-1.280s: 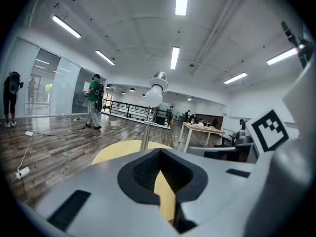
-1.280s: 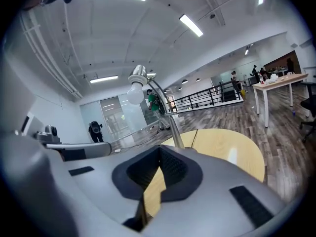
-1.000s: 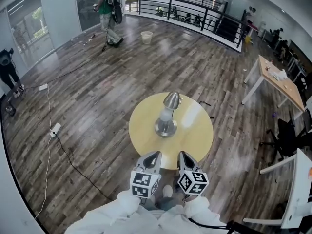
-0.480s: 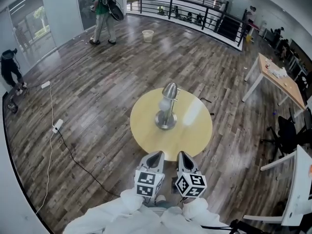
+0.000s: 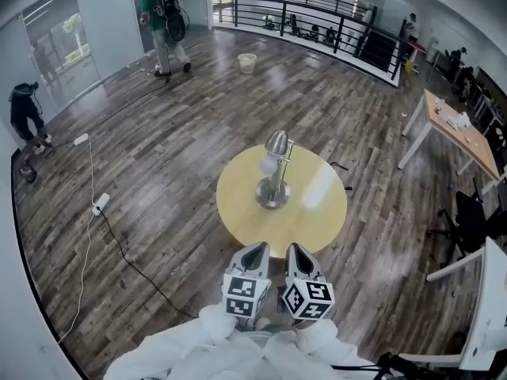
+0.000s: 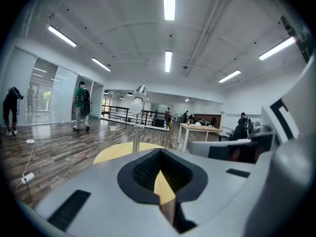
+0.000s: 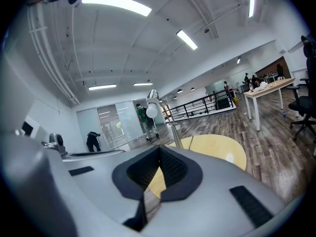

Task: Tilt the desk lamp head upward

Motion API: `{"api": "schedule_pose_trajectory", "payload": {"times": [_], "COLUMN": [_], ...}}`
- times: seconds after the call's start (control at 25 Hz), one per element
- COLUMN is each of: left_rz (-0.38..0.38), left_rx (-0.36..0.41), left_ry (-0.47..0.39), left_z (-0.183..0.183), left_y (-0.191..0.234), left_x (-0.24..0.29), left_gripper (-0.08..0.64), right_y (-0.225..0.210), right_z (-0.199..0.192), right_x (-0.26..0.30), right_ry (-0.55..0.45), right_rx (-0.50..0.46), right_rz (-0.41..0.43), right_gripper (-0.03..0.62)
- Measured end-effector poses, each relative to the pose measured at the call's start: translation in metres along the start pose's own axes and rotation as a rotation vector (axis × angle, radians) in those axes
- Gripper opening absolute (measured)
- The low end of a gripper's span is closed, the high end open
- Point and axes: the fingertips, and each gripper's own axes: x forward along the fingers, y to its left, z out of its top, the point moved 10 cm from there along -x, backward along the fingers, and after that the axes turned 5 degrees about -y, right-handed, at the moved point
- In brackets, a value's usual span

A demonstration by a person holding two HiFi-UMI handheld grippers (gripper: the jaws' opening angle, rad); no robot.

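A silver desk lamp [image 5: 274, 172] stands on a round yellow table [image 5: 317, 212]; its head with a white bulb tilts down to the left. The lamp [image 6: 137, 117] also shows ahead in the left gripper view, and the lamp [image 7: 160, 113] in the right gripper view. My left gripper [image 5: 254, 253] and right gripper [image 5: 299, 253] hang side by side at the table's near edge, well short of the lamp. Both are shut with nothing between their jaws.
A wooden desk [image 5: 455, 133] stands at the right, with an office chair [image 5: 471, 220] nearer. A cable and power strip [image 5: 100, 204] lie on the floor at left. One person [image 5: 162, 22] walks at the far back, another person [image 5: 28, 117] at far left. A railing [image 5: 317, 26] runs behind.
The view has shifted slightly, so table and lamp sit a little higher and to the right. The far person has walked leftward. Both grippers stay shut and keep their place.
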Motion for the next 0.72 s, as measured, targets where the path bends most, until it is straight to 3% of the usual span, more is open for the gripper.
{"api": "schedule_pose_trajectory", "payload": {"times": [0.72], "left_rz": [0.035], "left_rx": [-0.012], "left_ry": [0.007], "left_z": [0.0], "left_y": [0.014], "left_x": [-0.004], "left_gripper": [0.002], "right_y": [0.005], "right_z": [-0.002], "right_x": [0.011], "right_ry": [0.026], "right_rx": [-0.018], "right_rz": [-0.008], "right_gripper": [0.014]}}
